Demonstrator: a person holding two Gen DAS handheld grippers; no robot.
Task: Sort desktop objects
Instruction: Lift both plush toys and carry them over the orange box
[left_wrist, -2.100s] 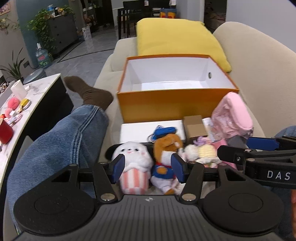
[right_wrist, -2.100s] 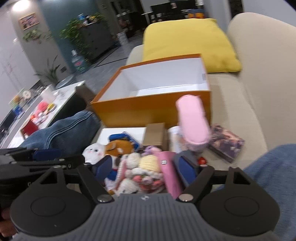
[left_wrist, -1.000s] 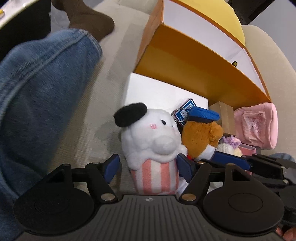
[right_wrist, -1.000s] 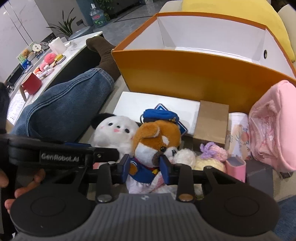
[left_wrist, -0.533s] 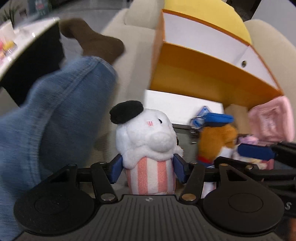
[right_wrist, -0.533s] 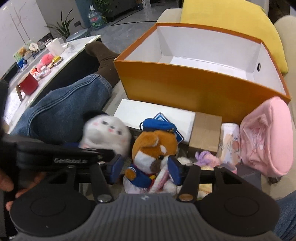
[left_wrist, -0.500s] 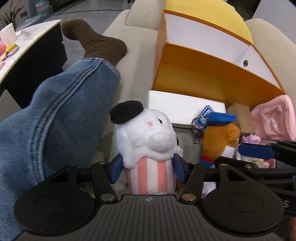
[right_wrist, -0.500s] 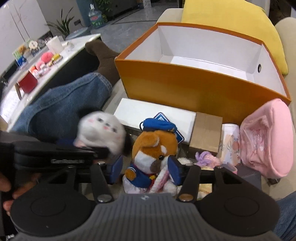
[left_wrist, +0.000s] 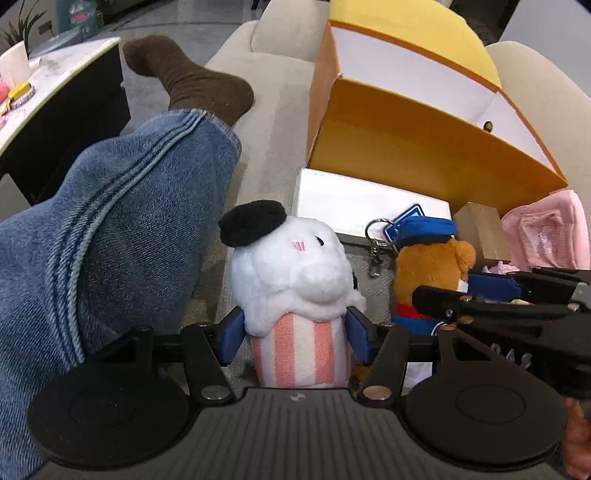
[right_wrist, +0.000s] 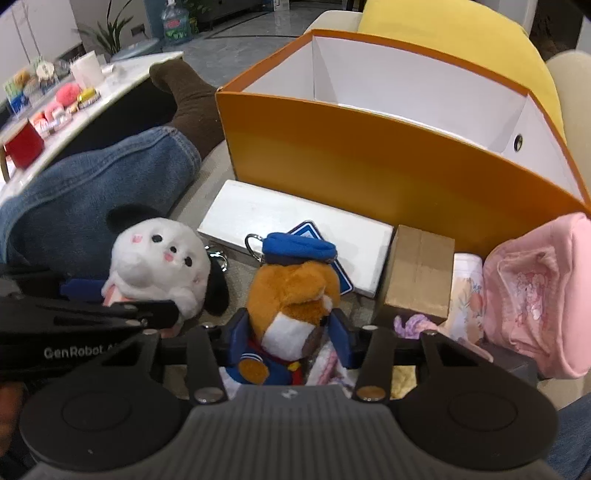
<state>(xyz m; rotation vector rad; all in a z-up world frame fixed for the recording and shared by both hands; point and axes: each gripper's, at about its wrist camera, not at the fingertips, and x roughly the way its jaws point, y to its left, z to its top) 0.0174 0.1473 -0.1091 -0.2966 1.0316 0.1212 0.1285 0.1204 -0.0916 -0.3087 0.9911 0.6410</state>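
My left gripper (left_wrist: 295, 334) is shut on a white plush dog (left_wrist: 291, 273) with a black ear and pink striped body; the plush also shows in the right wrist view (right_wrist: 162, 262). My right gripper (right_wrist: 290, 341) is shut on a brown plush dog (right_wrist: 291, 291) in a blue cap and uniform; this toy also shows in the left wrist view (left_wrist: 428, 266). An open orange box (right_wrist: 369, 162) with a white inside stands just behind the toys on the sofa.
A flat white box (right_wrist: 295, 221), a small cardboard box (right_wrist: 419, 273), a pink pouch (right_wrist: 532, 291), a floral cup (right_wrist: 465, 295) and small knitted toys (right_wrist: 413, 325) lie in front of the orange box. A jeans-clad leg (left_wrist: 110, 240) lies at left. A yellow cushion (right_wrist: 461, 37) is behind.
My right gripper has closed its fingers onto the brown plush dog. My left gripper keeps hold of the white plush, lifted slightly off the sofa.
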